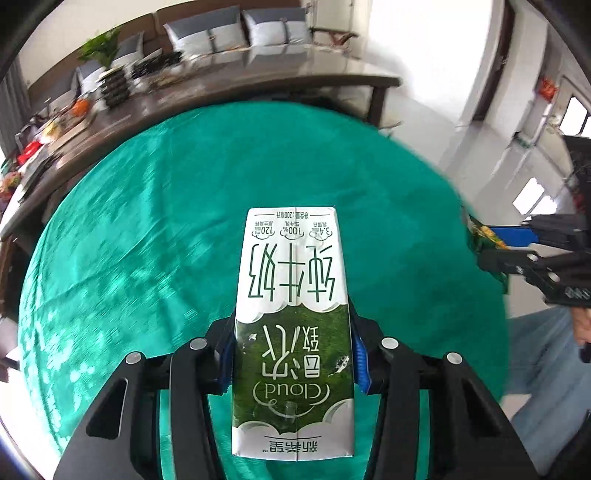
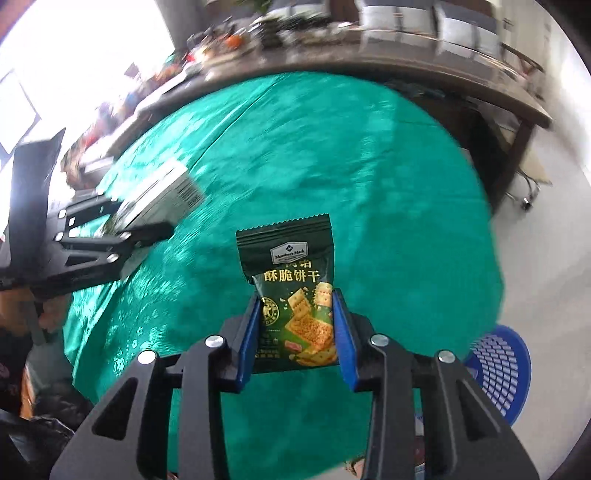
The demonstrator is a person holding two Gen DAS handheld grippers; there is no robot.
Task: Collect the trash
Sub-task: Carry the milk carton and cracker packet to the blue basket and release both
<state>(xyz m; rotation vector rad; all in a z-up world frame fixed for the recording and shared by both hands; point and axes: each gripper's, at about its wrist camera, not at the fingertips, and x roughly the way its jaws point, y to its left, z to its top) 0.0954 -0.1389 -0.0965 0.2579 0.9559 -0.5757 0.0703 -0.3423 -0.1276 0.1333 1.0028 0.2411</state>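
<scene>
A white and green milk carton (image 1: 291, 328) is clamped between the blue pads of my left gripper (image 1: 293, 350), lifted above the round green tablecloth (image 1: 147, 221). In the right wrist view my right gripper (image 2: 295, 332) is shut on a dark green cracker packet (image 2: 291, 291), its top sticking up past the fingertips. The other gripper appears at each view's edge: the right gripper (image 1: 502, 247) with its packet (image 1: 484, 236) at the right of the left wrist view, the left gripper (image 2: 147, 229) with the carton (image 2: 162, 192) at the left of the right wrist view.
A blue mesh basket (image 2: 498, 369) stands on the pale floor at the table's lower right. Behind the round table runs a long dark wooden table (image 1: 258, 74) crowded with trays, a plant and small items, backed by a sofa with grey cushions (image 1: 207, 33).
</scene>
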